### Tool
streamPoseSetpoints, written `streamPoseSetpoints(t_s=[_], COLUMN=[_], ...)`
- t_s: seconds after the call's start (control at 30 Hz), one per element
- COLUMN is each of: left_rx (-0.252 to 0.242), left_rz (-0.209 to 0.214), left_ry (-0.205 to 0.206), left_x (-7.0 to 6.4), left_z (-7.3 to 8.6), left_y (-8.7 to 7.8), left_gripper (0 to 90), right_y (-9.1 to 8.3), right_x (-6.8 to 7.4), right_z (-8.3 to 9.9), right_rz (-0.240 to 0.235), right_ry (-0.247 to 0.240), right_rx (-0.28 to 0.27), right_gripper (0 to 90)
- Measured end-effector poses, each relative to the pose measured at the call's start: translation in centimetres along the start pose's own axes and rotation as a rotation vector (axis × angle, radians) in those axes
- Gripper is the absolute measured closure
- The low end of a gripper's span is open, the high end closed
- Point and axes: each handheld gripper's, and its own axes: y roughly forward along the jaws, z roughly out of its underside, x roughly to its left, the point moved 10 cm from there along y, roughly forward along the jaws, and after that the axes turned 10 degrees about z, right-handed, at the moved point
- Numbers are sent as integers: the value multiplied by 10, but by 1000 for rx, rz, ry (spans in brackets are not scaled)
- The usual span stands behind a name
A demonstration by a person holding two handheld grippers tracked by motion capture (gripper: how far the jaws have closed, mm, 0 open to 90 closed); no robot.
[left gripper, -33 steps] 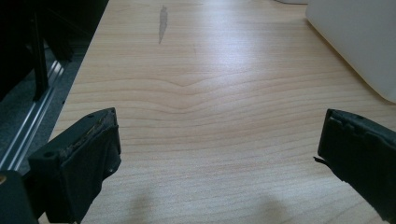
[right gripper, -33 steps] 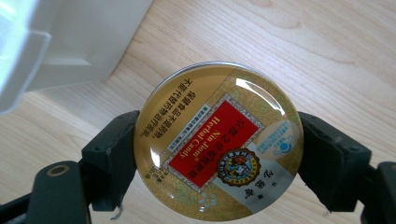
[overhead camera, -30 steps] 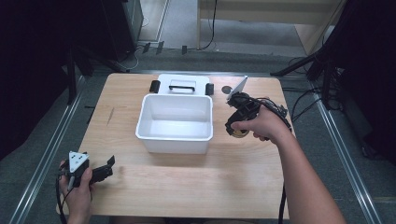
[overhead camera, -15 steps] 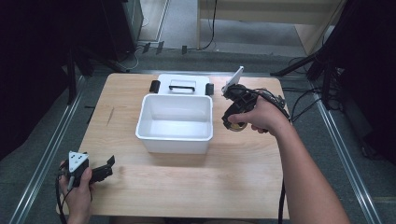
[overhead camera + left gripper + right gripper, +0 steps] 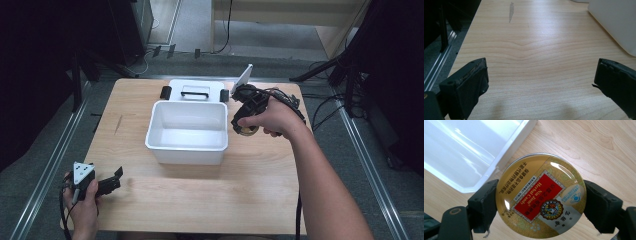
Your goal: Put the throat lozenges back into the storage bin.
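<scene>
The right gripper (image 5: 541,202) pinches a round candy tin (image 5: 541,196) by its rim beside the white bin (image 5: 186,132), where the smooth metal could slip free, while the left gripper (image 5: 541,82) rests wide open and empty on the counter (image 5: 200,200).

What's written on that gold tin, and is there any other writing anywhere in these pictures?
"Herbal Candy": on the red panel of the round gold tin held in the right gripper.
"Nin Jiom": on the same red panel, just beside it.
Chinese characters on the red panel and gold lid, the fine print and the round crest: too small or blurred for me to read.
White tub, lid, table: no writing.
</scene>
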Motion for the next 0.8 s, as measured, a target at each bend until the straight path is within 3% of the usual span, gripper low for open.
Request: streamPoseSetpoints(t_s=[0.8], left_rx=[3], left_rz=[5], left_ry=[-4], left_x=[0], left_z=[0], left_y=[0], left_gripper=[0], right_y=[-10], right_x=[26], right_z=[-26], right_rz=[-13], right_ry=[-63], right_rx=[-20], right_gripper=[206])
